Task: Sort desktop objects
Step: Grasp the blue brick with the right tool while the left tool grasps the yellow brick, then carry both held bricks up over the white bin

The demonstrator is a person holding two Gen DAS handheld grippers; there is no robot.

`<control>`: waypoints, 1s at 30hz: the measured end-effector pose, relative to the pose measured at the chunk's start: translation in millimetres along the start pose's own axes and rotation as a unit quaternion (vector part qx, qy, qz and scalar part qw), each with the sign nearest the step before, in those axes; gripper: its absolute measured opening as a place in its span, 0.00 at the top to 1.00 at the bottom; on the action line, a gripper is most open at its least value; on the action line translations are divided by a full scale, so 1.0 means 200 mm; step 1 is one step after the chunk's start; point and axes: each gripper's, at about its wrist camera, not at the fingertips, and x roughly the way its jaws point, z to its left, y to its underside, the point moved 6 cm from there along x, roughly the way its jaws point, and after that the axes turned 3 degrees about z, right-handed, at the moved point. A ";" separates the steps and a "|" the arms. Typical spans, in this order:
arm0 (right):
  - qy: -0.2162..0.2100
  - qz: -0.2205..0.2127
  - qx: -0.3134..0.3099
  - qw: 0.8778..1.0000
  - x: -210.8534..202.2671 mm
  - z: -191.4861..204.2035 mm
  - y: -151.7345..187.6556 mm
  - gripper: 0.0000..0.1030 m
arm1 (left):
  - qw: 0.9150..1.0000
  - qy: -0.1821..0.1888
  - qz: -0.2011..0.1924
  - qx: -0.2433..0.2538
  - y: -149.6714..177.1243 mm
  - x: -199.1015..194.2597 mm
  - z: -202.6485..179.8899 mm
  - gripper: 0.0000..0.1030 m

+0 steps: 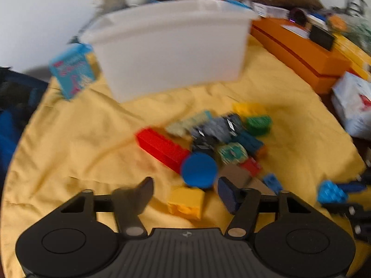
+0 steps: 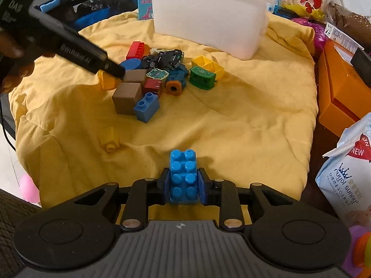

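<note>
Left wrist view, blurred: left claw (image 1: 185, 191) spread wide, nothing between the fingers. Just ahead of it a yellow block (image 1: 186, 201) lies low between the fingertips, and a blue round disc (image 1: 199, 170) sits right past it at the near edge of the toy pile (image 1: 215, 139). Red long brick (image 1: 162, 148) ahead-left of the claw. White bin (image 1: 169, 48) stands well beyond the pile, open top, on the yellow cloth (image 1: 69, 139). Off to the right edge, the light-blue studded brick (image 1: 331, 193).

Right wrist view, sharp: right claw (image 2: 184, 186) pressed onto the light-blue studded brick (image 2: 184, 176), pads on its two smooth side walls, studs facing up toward the camera. Pile sits far ahead-left, with the left claw's body over it; brown cube (image 2: 127, 97) and blue small brick (image 2: 147, 106) nearest. White bin (image 2: 208, 16) far ahead.

Handling, judged: bricks are hard plastic, light, rigid, a bit slick. Grip flat opposite walls, not the studs. The yellow block looks like the left claw's pick; centre it before closing, the cloth is soft and wrinkled so it may tip.
</note>
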 end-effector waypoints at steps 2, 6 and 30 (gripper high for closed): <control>0.001 0.000 0.001 1.000 0.00 0.00 0.00 0.73 | 1.000 0.001 0.001 0.000 0.05 0.00 0.00 0.66; 0.004 -0.001 0.002 1.000 0.00 0.00 -0.01 0.73 | 1.000 0.005 -0.018 -0.008 0.19 -0.05 -0.02 0.67; 0.002 0.010 0.040 0.999 0.01 -0.08 0.00 0.47 | 0.999 -0.024 -0.011 0.039 0.29 -0.05 -0.10 0.62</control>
